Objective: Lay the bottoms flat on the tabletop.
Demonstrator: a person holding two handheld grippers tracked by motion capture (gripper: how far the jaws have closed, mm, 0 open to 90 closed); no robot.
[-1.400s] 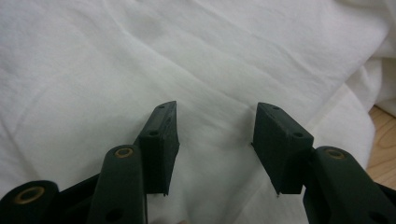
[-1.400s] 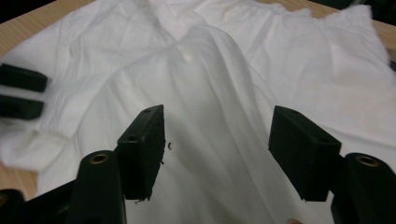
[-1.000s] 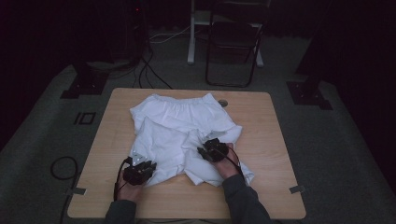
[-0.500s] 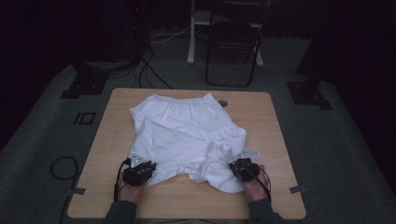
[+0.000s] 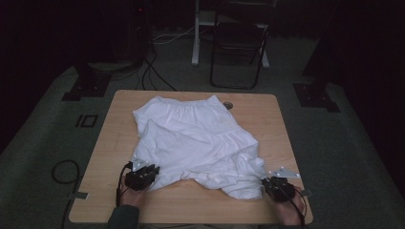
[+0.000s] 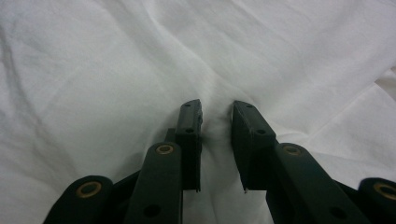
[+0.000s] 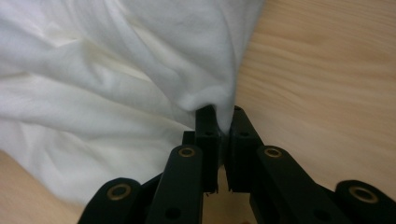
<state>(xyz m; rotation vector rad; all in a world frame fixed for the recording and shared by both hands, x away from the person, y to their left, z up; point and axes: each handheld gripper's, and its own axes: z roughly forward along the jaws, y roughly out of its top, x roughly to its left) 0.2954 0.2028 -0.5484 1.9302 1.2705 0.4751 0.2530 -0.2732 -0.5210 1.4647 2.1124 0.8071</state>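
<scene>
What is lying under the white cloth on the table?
Under the white cloth only the wooden table shows, bare around the cloth's edges. The left gripper and the right gripper each pinch a near edge. Anything beneath the cloth's middle is covered.

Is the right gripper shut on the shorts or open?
Shut on the shorts: the right gripper pinches a fold of white cloth between its jaws.

Right gripper (image 5: 272,185) carried from the middle of the white shorts (image 5: 196,138) out to the near right corner of the table (image 5: 267,109), jaws just closed, now pinched tight on a fold of the shorts' hem. That hem dragged along, pulled out flatter and wider toward the same corner, bunched lump near mid-table gone.
</scene>
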